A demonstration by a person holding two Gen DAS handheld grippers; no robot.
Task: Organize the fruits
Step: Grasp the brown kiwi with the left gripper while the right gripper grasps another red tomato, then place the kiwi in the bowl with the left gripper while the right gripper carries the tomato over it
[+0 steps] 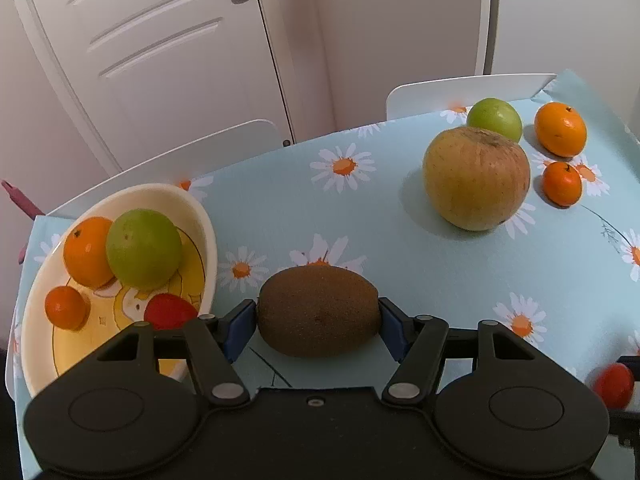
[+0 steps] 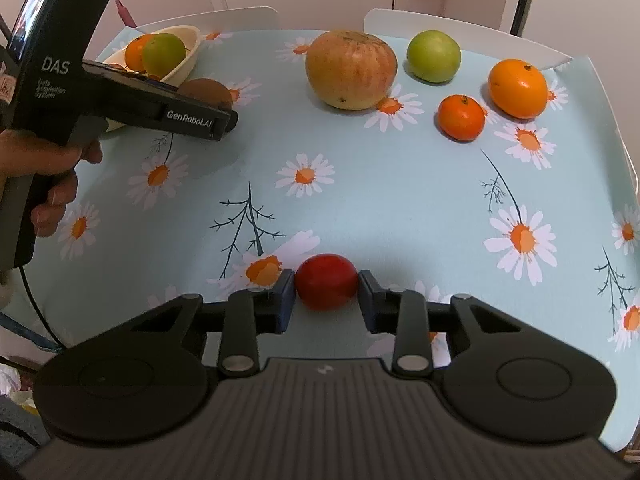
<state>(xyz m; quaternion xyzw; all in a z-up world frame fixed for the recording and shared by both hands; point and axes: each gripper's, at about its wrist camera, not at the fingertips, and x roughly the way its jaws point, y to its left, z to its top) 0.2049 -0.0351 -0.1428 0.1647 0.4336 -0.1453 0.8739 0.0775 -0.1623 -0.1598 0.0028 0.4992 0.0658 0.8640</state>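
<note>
My left gripper [image 1: 318, 320] is shut on a brown kiwi [image 1: 318, 310], held just right of a cream bowl [image 1: 200, 216]. The bowl holds an orange [image 1: 86, 250], a green apple [image 1: 142, 248], a small mandarin [image 1: 66, 307] and a red fruit [image 1: 168, 310]. My right gripper [image 2: 326, 296] is shut on a red tomato [image 2: 326, 282] low over the tablecloth near the front. In the right wrist view the left gripper [image 2: 224, 120] with the kiwi [image 2: 208, 92] is beside the bowl [image 2: 188, 60].
On the daisy tablecloth [image 2: 360, 184] at the far right lie a large yellow-brown apple [image 2: 350, 74], a green apple [image 2: 433, 56], an orange [image 2: 518, 88] and a mandarin [image 2: 461, 117]. White chairs [image 2: 440, 24] stand behind the table. A door [image 1: 160, 60] is beyond.
</note>
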